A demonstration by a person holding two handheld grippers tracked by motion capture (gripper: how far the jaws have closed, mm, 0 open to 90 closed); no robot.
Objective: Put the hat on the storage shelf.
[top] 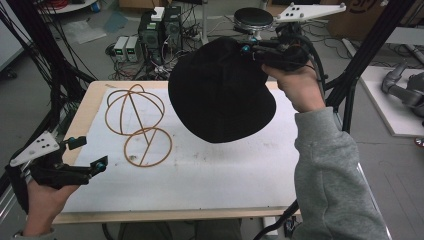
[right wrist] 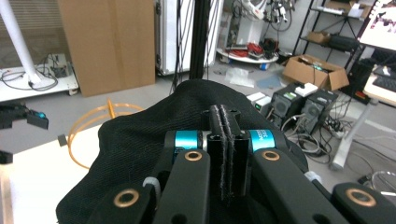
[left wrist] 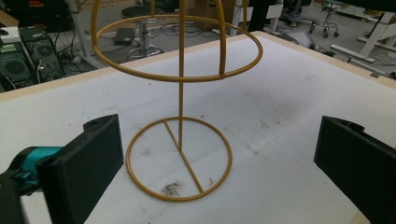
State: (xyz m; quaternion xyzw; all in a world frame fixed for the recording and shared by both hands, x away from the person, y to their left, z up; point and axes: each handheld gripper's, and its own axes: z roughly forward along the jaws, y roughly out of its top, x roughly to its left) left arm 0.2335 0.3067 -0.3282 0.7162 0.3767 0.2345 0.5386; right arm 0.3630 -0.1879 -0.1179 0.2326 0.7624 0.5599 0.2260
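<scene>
1. One black hat [top: 222, 92] on show, and it is up in the air, hanging above the far right part of the table [top: 210, 180], well clear of the white surface.
2. One wire hat stand [top: 137, 122], yellow-gold, stands on the table to the left of the hat; its round base ring sits flat on the white cover and its dome of hoops rises on a single stem.
3. Two grippers in play, one in each hand.
4. The right gripper [top: 246, 50] has the hat: in the high view it bites the hat's far upper edge, so the hat hangs down and toward the stand from those jaws.
5. The right gripper view confirms it: the two pads [right wrist: 226, 149] are pressed tight together with a thin fold of black fabric pinched between them, and the rest of the hat [right wrist: 140, 140] bulges out just beyond the jaws.
6. Past the hat in that same view, part of the stand [right wrist: 93, 121] peeks out on the left side.
7. The left gripper [top: 87, 154] hovers at the near left corner of the table, near the stand's base and well apart from the hat.
8. Its jaws stand wide apart with nothing held; in the left gripper view the stand [left wrist: 180, 140] sits framed between them, farther off, touched by neither.
</scene>
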